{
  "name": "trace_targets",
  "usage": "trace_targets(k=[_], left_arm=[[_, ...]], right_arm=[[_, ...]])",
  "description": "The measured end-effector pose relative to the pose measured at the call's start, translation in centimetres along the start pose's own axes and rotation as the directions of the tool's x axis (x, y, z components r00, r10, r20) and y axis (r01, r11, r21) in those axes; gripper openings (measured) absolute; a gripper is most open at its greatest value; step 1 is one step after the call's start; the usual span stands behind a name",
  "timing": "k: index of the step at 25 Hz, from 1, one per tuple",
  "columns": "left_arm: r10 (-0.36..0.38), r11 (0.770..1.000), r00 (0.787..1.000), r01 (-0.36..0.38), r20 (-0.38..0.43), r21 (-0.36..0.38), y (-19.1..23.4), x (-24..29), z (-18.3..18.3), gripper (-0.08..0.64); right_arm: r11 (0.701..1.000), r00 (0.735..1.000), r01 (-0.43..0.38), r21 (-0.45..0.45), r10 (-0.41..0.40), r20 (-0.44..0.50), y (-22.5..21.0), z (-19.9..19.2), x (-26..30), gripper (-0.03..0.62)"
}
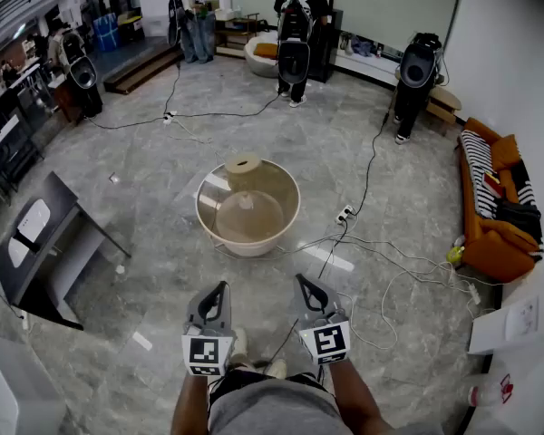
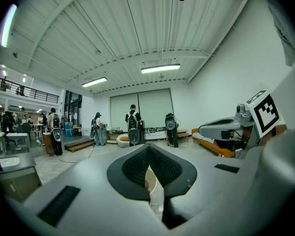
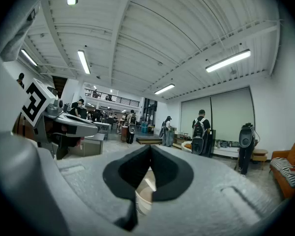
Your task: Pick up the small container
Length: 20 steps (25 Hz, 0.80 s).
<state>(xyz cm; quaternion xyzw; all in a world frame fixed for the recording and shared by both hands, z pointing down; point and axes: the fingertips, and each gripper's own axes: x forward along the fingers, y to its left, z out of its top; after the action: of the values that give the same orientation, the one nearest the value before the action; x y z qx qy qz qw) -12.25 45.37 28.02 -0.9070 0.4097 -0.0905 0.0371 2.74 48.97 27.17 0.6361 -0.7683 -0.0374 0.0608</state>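
Note:
The small container (image 1: 244, 169), a short beige cylinder, stands at the far edge of the glass top of a round beige tub-shaped table (image 1: 286, 217) in the middle of the floor. Both grippers are held low and near me, well short of the table and pointing toward it. My left gripper (image 1: 222, 287) (image 2: 148, 147) has its dark jaws pressed together with nothing in them. My right gripper (image 1: 301, 280) (image 3: 150, 148) is likewise shut and empty. A sliver of the beige table shows below each pair of jaws in the gripper views.
Cables and a power strip (image 1: 344, 214) trail over the stone floor right of the table. A dark desk (image 1: 38, 241) stands at the left and an orange sofa (image 1: 491, 208) at the right. Several people (image 1: 295, 34) stand at the far end.

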Motion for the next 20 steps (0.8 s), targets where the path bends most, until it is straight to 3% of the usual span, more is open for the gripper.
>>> trace_targets(k=[11,20], left_arm=[[-0.002,1.0,1.0,0.002,0.002,-0.017,-0.4,3.3,0.3,0.017],[-0.015,1.0,1.0,0.015,-0.011,-0.019,2.5,10.0,-0.3,0.017]], right_arm=[[1.0,1.0,0.007,-0.005,-0.007,-0.018,-2.4,-0.9,1.8,0.0],[1.0,1.0,0.011,0.0,-0.011,-0.017,-5.3,-1.7,8.1,0.0]])
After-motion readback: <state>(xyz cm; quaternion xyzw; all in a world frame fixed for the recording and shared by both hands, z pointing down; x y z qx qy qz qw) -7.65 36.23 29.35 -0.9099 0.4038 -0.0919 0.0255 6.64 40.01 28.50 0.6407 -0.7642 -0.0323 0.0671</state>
